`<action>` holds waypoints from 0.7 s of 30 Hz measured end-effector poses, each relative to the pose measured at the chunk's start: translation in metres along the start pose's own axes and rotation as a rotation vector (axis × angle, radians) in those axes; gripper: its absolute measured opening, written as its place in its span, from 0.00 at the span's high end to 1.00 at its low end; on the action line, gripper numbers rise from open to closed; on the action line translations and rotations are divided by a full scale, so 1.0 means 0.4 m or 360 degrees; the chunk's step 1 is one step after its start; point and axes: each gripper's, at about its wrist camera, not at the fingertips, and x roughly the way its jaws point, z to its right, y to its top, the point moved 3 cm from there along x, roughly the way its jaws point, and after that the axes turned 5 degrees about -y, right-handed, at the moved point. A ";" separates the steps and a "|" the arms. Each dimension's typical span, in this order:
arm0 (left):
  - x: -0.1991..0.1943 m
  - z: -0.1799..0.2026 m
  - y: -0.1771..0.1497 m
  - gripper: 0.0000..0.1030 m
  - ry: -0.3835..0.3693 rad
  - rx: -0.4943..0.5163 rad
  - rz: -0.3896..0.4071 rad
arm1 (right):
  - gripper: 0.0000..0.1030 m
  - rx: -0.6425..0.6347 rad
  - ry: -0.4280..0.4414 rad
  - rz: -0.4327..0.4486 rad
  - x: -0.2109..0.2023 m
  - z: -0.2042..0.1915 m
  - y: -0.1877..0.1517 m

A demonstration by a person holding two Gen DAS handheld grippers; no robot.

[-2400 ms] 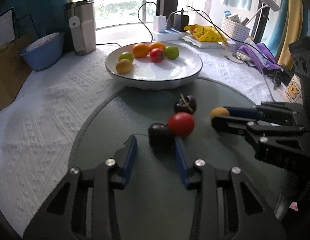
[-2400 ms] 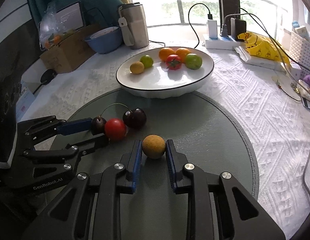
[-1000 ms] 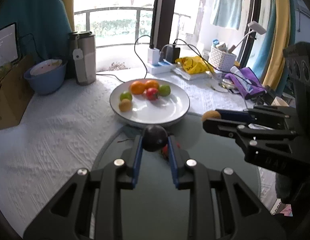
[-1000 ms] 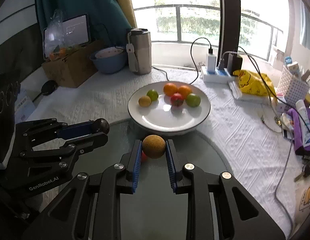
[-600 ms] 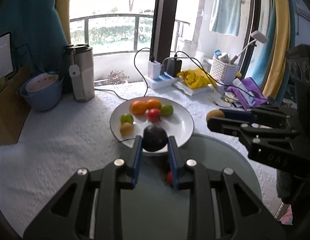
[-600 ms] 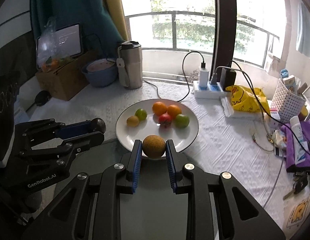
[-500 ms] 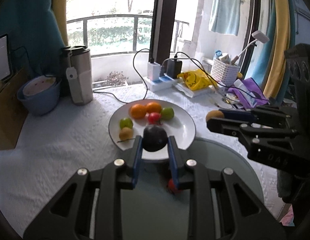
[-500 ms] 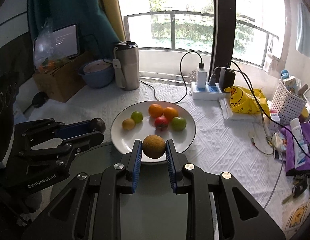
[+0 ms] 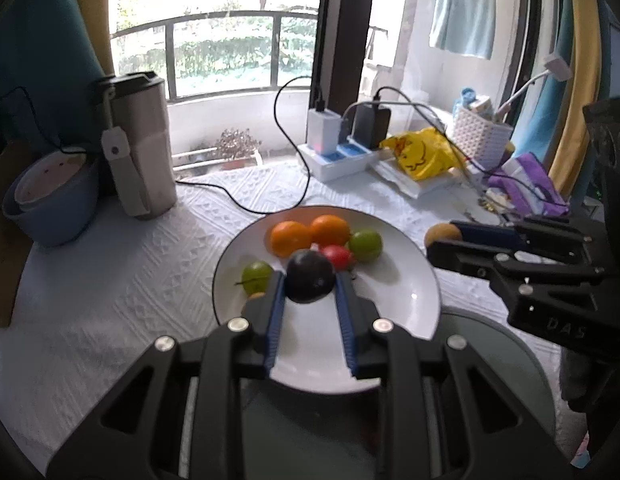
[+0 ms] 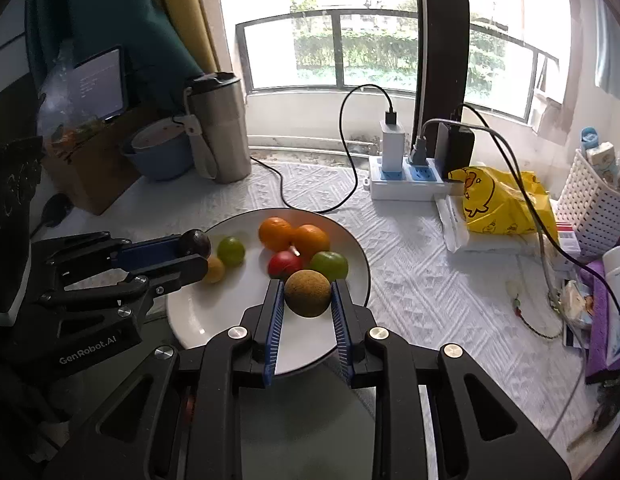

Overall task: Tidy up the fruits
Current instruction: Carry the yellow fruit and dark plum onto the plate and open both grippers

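My left gripper (image 9: 310, 284) is shut on a dark cherry (image 9: 310, 281) and hangs over the near half of the white plate (image 9: 406, 300). In the right wrist view that left gripper (image 10: 195, 250) with its cherry (image 10: 195, 242) is above the plate's left rim. My right gripper (image 10: 307, 294) is shut on a brownish-yellow round fruit (image 10: 307, 293) over the plate (image 10: 189, 316); from the left wrist view this gripper (image 9: 440, 238) sits past the plate's right rim. On the plate lie two oranges (image 9: 289, 238), a red fruit (image 9: 338, 256), two green fruits (image 9: 366, 245) and a small yellow one (image 10: 214, 269).
A steel tumbler (image 9: 137, 144) and a blue bowl (image 9: 49, 200) stand at the back left, a power strip (image 9: 338, 152) with cables behind the plate. A yellow bag (image 10: 498, 200), a white basket (image 10: 590, 212) and purple items (image 10: 606, 312) crowd the right. A grey round mat (image 9: 490, 380) lies beneath the grippers.
Both grippers, each still shut on its fruit, have moved forward from above the grey mat to over the plate. The plate now looks nearer and larger in both views.
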 end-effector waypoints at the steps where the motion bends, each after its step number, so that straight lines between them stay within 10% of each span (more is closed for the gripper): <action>1: 0.013 -0.004 0.000 0.74 0.0005 -0.0002 -0.0014 | 0.75 0.0000 -0.0002 -0.0004 0.009 0.002 0.002; 21: 0.090 -0.040 -0.005 0.73 -0.0006 -0.0117 -0.0142 | 0.75 -0.0039 -0.0022 -0.0085 0.122 -0.009 -0.020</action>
